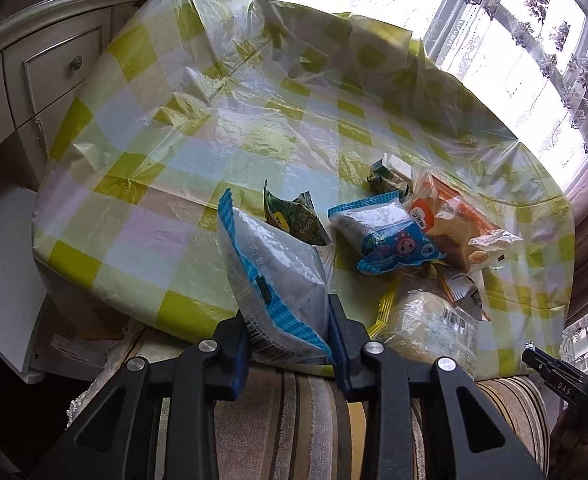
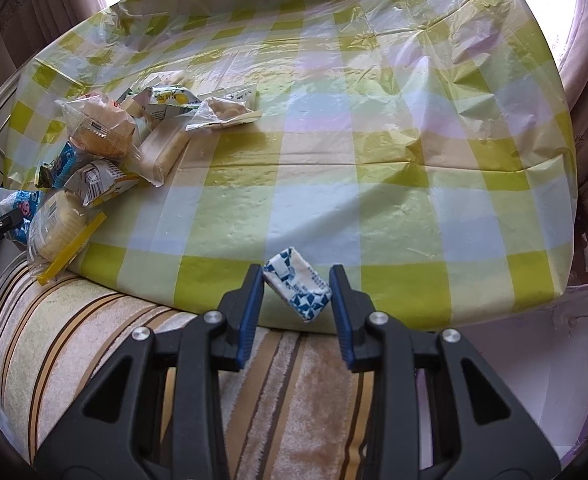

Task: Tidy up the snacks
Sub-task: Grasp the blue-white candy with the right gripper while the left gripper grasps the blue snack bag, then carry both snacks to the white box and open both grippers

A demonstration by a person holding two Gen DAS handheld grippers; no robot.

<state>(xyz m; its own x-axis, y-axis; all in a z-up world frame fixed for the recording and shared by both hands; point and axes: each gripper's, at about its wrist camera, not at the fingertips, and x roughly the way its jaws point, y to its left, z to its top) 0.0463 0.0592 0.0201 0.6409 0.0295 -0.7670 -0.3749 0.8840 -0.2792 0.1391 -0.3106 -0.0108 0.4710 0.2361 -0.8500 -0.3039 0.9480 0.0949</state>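
Left wrist view: left gripper clamps a blue-edged snack packet beside the snack pile; right gripper pinches a blue-white candy, well apart from that pile.

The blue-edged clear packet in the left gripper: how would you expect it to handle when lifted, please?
The blue-edged packet looks like thin crinkly film, so probably floppy. It bulges between the left gripper pads, suggesting soft, light contents. The glossy film may slip.
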